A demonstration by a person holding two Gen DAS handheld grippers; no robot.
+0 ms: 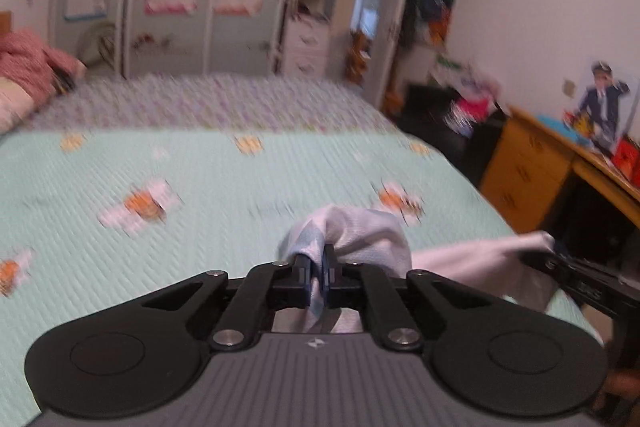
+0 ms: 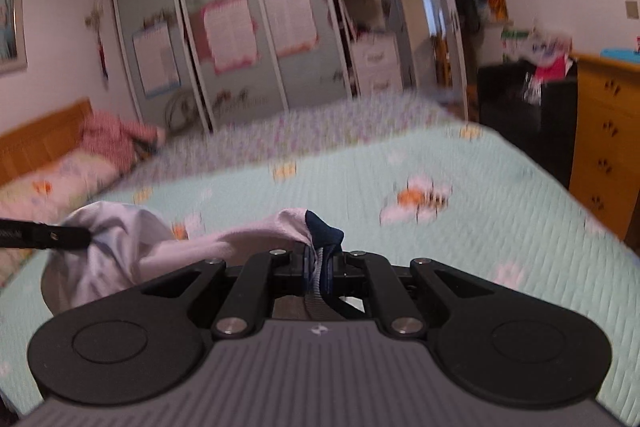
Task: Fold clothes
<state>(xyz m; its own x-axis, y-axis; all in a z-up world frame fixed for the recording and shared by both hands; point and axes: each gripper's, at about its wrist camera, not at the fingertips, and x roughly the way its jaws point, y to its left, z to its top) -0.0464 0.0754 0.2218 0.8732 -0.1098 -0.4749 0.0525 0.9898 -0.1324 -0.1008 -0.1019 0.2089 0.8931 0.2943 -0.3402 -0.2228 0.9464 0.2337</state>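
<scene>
Work surface: mint-green quilted bedspread with orange motifs (image 1: pixel 208 171), laid over the bed; a lilac patterned cover (image 1: pixel 208 99) lies beyond it.
Task item: white soft-fabric garment with a dark navy trim (image 2: pixel 224 243), held up off the bedspread and spanning the gap between both tools.
Left gripper (image 1: pixel 318 269): black two-finger tool, jaws nearly together, pinching a bunched white edge of the garment; cloth passes down between the fingers.
Right gripper (image 2: pixel 318 265): black two-finger tool, jaws narrow, clamped on the garment at the navy trim.
Cross-check: each wrist view shows the other tool gripping the far end of the same cloth.
Image quality: both views are motion-blurred; the garment type cannot be determined.
Step in hand (judgement): raising the garment by two edge points so that it can be spread for folding.
Procedure, tension: keep both grips firm and draw the hands apart until the held edge runs straight, without stretching.
Procedure, level: hold both ends at equal height so that the cloth hangs square.
Procedure, placement: lower the hanging part onto the bedspread first, then lay the held edge flat.
Risk (judgement): bunched cloth in the left pinch may carry an extra layer and fold unevenly.
</scene>
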